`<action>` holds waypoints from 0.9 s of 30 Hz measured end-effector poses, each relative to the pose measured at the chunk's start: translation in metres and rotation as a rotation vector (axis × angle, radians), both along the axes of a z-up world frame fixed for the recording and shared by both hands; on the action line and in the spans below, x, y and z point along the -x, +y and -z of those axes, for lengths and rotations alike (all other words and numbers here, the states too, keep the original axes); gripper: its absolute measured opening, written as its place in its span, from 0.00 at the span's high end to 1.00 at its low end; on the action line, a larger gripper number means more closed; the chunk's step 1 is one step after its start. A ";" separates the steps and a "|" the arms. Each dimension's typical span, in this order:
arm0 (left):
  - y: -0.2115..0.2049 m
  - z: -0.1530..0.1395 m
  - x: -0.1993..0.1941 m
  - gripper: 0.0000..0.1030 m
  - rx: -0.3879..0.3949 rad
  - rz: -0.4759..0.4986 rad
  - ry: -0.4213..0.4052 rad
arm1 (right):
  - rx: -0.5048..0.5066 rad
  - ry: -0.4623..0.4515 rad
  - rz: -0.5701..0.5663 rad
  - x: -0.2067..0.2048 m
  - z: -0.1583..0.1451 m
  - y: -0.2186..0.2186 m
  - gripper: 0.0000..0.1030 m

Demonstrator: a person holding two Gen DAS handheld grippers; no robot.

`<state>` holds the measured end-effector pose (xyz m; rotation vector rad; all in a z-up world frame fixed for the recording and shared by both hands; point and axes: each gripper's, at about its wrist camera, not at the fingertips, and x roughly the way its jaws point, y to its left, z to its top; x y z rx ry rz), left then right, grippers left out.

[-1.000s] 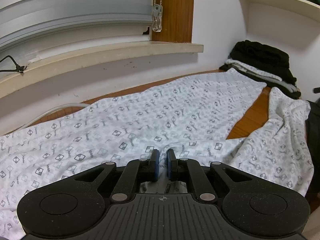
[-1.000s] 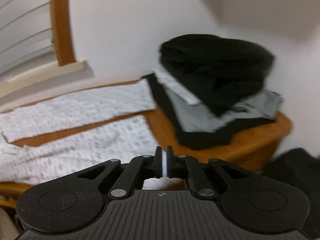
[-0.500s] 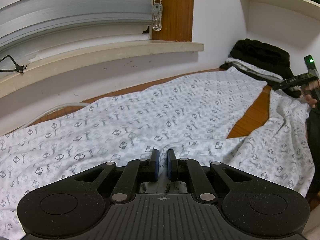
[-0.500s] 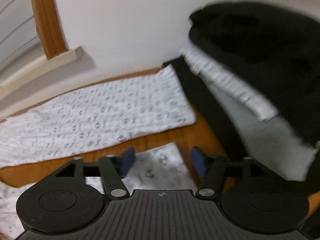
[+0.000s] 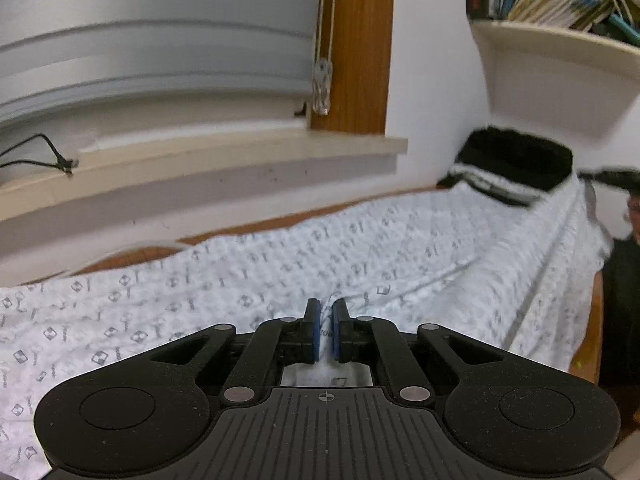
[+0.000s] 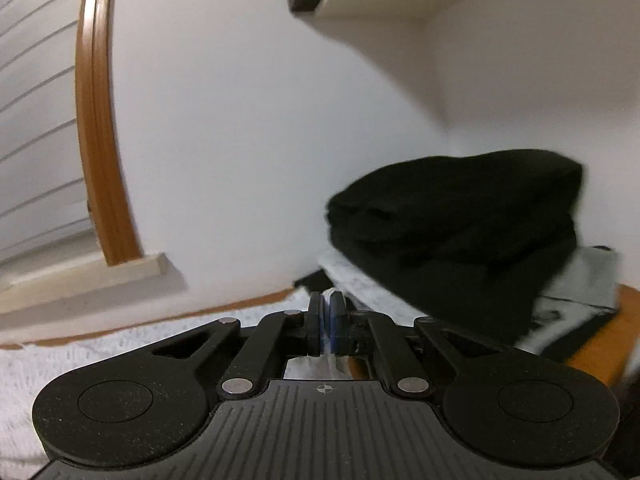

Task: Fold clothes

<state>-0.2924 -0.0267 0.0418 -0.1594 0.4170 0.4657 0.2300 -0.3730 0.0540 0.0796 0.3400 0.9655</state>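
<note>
The patterned garment (image 5: 360,256) is pinched shut in both the left tongs (image 5: 326,322) and the right tongs (image 6: 327,322), and its long axis is apparently stretched between them, toward the dark pile (image 6: 460,224).

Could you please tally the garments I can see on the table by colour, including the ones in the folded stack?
White patterned: 1, the white patterned garment spread out, held by both grippers.
Black: 1, the black garment topping the stack.
Grey or white: at least 1, the grey garment; lower layers are unclear.
Total: at least 3.
</note>
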 end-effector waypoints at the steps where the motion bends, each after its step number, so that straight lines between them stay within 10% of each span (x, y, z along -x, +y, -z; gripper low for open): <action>1: 0.000 -0.001 0.001 0.94 0.003 0.002 -0.010 | 0.015 0.014 -0.008 -0.001 0.005 -0.006 0.96; 15: 0.014 0.008 -0.016 0.94 0.036 0.000 0.064 | 0.258 0.136 -0.228 0.000 0.045 -0.052 0.95; 27: 0.014 0.013 -0.024 0.93 0.049 0.010 0.120 | 0.239 0.211 -0.114 -0.022 0.048 -0.031 0.62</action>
